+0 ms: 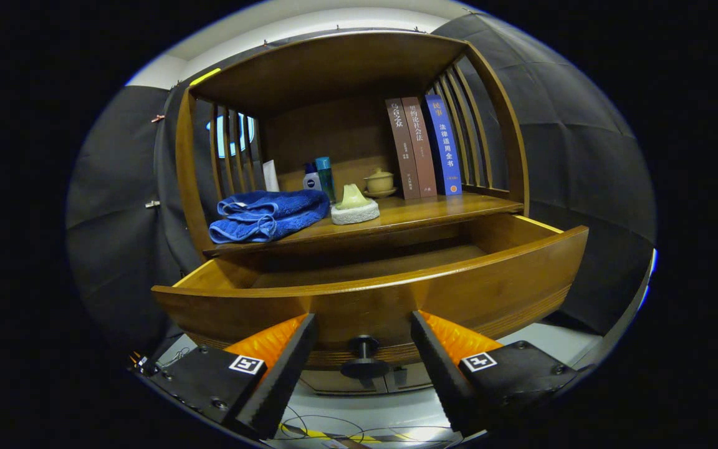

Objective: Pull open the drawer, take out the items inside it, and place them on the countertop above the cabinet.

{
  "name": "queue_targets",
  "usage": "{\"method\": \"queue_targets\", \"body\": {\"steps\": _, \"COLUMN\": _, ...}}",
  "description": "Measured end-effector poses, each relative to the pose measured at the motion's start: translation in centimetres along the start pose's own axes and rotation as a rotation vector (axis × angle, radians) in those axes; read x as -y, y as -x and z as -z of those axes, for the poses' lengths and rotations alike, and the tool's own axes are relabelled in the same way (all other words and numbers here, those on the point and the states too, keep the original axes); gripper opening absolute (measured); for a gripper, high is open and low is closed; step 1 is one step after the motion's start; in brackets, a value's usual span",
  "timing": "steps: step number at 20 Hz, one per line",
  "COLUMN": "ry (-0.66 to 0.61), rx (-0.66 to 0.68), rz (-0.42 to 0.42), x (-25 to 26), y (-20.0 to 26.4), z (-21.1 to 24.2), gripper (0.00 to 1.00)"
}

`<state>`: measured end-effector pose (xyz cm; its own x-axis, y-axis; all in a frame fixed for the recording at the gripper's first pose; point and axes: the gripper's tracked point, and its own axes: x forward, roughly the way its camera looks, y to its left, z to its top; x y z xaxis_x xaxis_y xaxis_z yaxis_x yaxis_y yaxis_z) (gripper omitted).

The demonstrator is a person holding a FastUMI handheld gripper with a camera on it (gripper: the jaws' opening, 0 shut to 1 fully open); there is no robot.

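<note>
Two fingers of the claw [364, 330] stand wide apart, nearest of all, and hold nothing. Between them sits the knob [363, 358], a small dark peg on the front of the drawer [396, 293]. Neither finger touches it.

That drawer is pulled out already. Its inside looks like bare wood, but the front wall hides the near part, so what lies there cannot be seen.

Just past it is the countertop [421, 215]. On it lie a blue towel [265, 215] and a pale green thing on a white block [354, 206]. Behind those stand some bottles [320, 178], a little cup [379, 181] and three books [424, 146].

The step now seems to be checking inside. To do it well, the claw should go up and over the front wall, tip down, and look in before grabbing. It should stay wide and keep off the wood. Anything found goes on the bare spot by the books.
</note>
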<state>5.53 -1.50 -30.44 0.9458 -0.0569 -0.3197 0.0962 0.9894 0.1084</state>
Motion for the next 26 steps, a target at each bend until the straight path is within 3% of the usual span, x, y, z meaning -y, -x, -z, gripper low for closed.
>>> {"method": "queue_targets", "body": {"steps": 14, "ry": -0.007, "rx": -0.006, "rz": 0.004, "x": -0.1, "y": -8.6, "z": -2.2, "gripper": 0.99}}
{"method": "queue_targets", "body": {"steps": 26, "ry": -0.018, "rx": 0.008, "rz": 0.013, "x": -0.2, "y": -10.4, "z": -2.7, "gripper": 0.98}}
